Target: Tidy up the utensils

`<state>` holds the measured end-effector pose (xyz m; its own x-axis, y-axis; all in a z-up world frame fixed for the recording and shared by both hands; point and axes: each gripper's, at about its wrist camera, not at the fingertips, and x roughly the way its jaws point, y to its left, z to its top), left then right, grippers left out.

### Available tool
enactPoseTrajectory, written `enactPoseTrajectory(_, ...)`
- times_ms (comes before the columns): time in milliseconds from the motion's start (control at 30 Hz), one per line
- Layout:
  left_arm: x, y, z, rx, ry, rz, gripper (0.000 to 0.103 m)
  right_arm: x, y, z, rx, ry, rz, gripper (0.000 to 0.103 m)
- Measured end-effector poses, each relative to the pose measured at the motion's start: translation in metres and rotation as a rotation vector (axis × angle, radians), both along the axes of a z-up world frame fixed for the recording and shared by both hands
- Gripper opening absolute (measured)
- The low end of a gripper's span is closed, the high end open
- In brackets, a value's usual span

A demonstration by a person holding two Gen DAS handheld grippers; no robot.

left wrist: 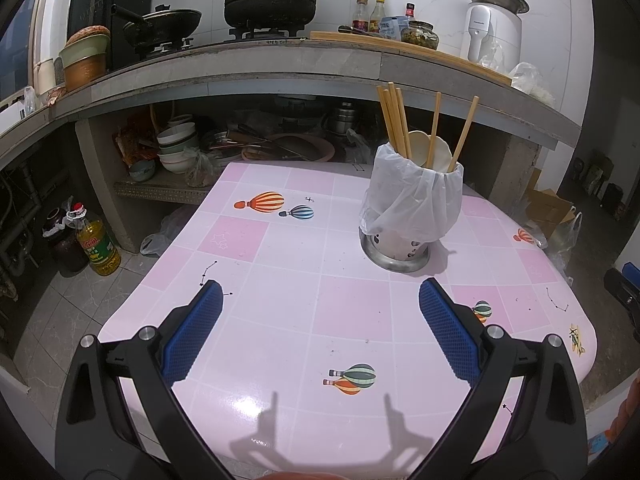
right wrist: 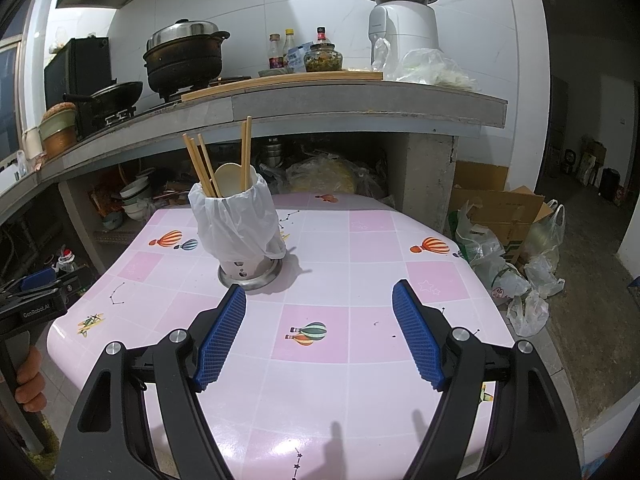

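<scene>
A steel utensil holder [left wrist: 400, 250] [right wrist: 249, 270] lined with a white plastic bag stands upright on the pink table [left wrist: 280, 280] [right wrist: 360, 248]. Several wooden chopsticks [left wrist: 394, 120] [right wrist: 204, 166] and pale spoons [left wrist: 420, 146] [right wrist: 229, 178] stick out of it. My left gripper [left wrist: 321, 292] hovers open over the table, short of the holder, nothing between its blue pads. My right gripper [right wrist: 319, 294] is open too, with the holder just beyond its left finger [right wrist: 222, 336]. The left gripper's body [right wrist: 36, 308], held by a hand, shows at the right wrist view's left edge.
A stone counter [left wrist: 280, 60] behind the table carries pots, bottles and a white appliance [left wrist: 492, 28]. Bowls and pans fill the shelf under it [left wrist: 180, 152]. An oil bottle [left wrist: 96, 244] stands on the floor at left; a cardboard box and plastic bags [right wrist: 516, 248] lie at right.
</scene>
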<state>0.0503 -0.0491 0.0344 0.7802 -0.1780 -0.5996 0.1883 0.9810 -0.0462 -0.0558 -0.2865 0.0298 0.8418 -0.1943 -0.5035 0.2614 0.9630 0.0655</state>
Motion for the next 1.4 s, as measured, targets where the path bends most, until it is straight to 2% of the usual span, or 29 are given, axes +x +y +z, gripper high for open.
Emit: enactPoseTrajectory(1400, -0.0003, -0.0001, 0.0001, -0.001, 0.001, 0.0, 0.095, 0.0005, 0.0025, 0.0009, 0.002, 0.0, 0.0, 0.074)
